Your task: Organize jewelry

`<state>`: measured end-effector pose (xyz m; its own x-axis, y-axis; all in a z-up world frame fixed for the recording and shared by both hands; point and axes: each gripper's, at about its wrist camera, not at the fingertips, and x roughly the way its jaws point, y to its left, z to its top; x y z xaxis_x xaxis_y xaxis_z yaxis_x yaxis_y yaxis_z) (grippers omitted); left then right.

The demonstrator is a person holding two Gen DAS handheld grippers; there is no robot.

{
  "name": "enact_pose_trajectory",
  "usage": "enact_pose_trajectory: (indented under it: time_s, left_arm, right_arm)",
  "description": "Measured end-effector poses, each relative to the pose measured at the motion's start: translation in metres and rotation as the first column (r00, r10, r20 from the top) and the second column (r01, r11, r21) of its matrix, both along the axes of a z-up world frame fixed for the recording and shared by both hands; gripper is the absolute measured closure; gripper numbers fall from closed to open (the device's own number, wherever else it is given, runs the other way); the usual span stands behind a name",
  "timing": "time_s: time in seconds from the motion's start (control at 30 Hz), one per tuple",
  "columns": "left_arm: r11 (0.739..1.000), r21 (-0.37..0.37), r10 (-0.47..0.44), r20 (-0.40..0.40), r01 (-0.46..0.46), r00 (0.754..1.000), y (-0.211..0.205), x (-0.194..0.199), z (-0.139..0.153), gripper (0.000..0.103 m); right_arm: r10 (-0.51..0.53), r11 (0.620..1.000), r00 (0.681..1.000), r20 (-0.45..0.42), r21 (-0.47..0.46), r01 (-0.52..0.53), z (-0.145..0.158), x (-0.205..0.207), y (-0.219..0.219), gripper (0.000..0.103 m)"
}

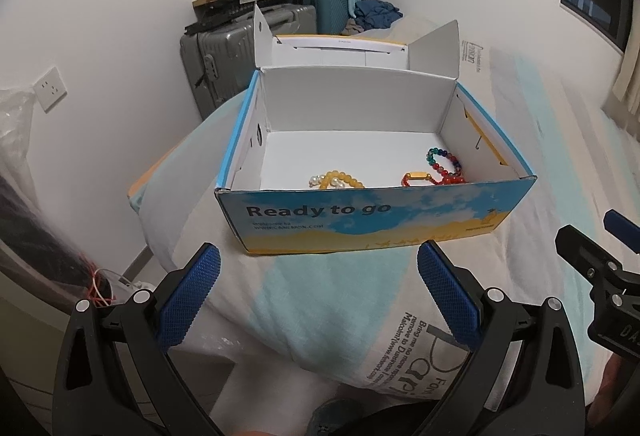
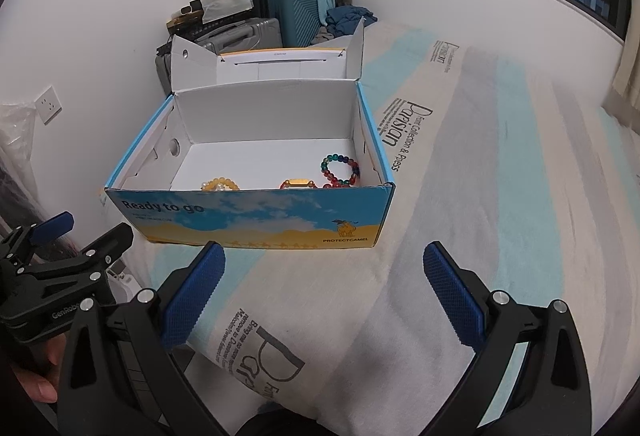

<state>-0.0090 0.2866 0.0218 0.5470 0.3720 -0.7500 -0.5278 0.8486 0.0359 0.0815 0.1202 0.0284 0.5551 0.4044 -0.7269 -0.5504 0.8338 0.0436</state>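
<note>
1. My left tool (image 1: 318, 296) hangs wide open and holds nothing; the right tool (image 2: 324, 294) is equally spread and empty. Both hover low over the bed (image 2: 500, 195), short of the box.
2. The open box (image 1: 360, 215) sits just ahead on the bed, lid flap up at the far side, its printed near wall facing me.
3. Inside, against that near wall, lie a yellow bead bracelet (image 1: 338, 179) left of centre, a red bracelet with a gold bar (image 1: 418, 177) to its right, and a multicoloured bead bracelet (image 2: 340, 169) in the right corner.
4. Everything lies forward and down over the near wall; I judge the left tool nearer the yellow one, the right nearer the multicoloured ring.
</note>
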Motion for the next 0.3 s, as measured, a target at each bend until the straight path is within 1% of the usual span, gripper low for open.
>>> enact_pose_trajectory:
  time_s: [0.13,0.3]
  left_arm:
    - [1.000,0.013,0.001,0.001,-0.001,1.000,-0.0016,0.0002,0.0018,0.006]
    - [1.000,0.003,0.005,0.006,-0.005,1.000,-0.0015,0.0005,0.0026,0.006]
  right_arm:
    - [-0.003,1.000,1.000,-0.003,0.001,0.003,-0.0008,0.0007,0.0003,0.008]
    - [-0.005,1.000,1.000,-0.003,0.002,0.005,-0.0016,0.0010,-0.0004,0.008]
